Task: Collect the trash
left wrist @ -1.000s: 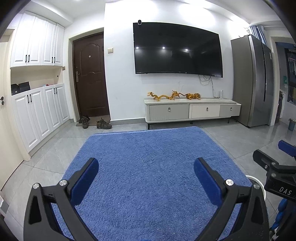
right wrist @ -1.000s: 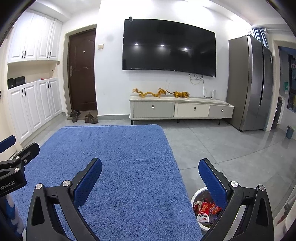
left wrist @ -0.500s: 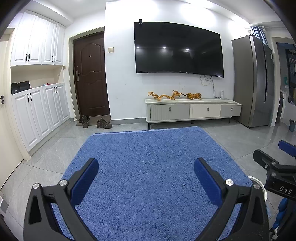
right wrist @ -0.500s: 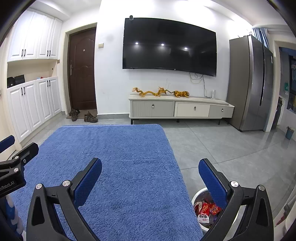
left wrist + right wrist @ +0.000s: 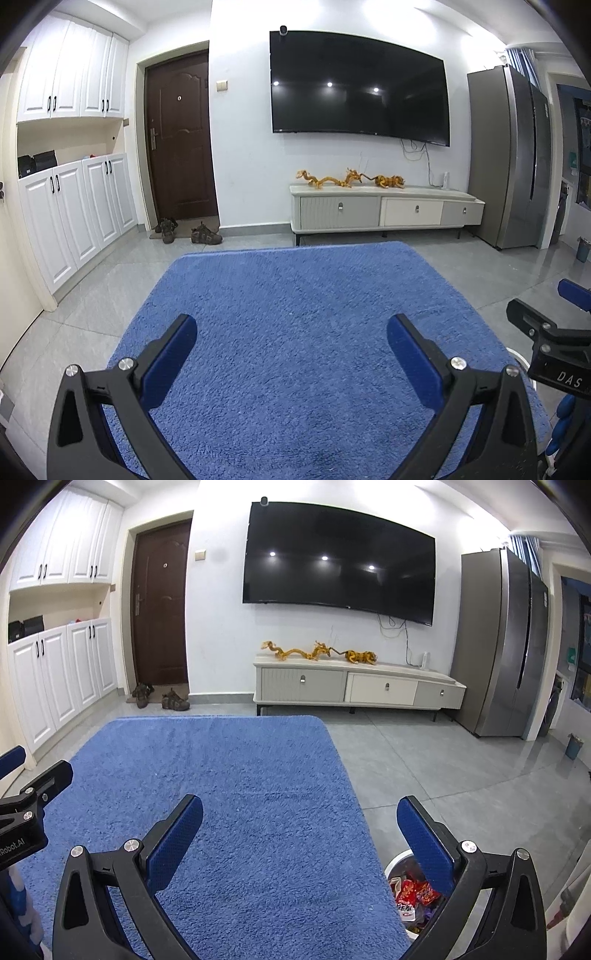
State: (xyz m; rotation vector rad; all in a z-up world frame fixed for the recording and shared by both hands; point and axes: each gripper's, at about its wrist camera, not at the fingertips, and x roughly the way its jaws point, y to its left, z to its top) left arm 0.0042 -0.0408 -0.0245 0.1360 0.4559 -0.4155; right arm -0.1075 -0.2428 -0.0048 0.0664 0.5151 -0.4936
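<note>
A white round bin [image 5: 397, 864] stands on the grey floor just right of the blue rug [image 5: 236, 782]. It holds several red and white snack wrappers [image 5: 412, 891]. My right gripper [image 5: 299, 825] is open and empty, with its right finger over the bin's rim. My left gripper [image 5: 291, 341] is open and empty above the rug [image 5: 303, 306]. A sliver of the bin's rim [image 5: 517, 356] shows in the left wrist view. No loose trash shows on the rug.
A low TV cabinet [image 5: 358, 690] with gold figurines stands at the far wall under a wall TV [image 5: 338, 557]. A grey fridge [image 5: 506, 646] is at the right, white cupboards [image 5: 55, 679] at the left. Shoes [image 5: 162, 698] lie by the brown door. A small bin [image 5: 573, 746] stands far right.
Both grippers have barely moved; the views shift only slightly. Both stay open and empty.
</note>
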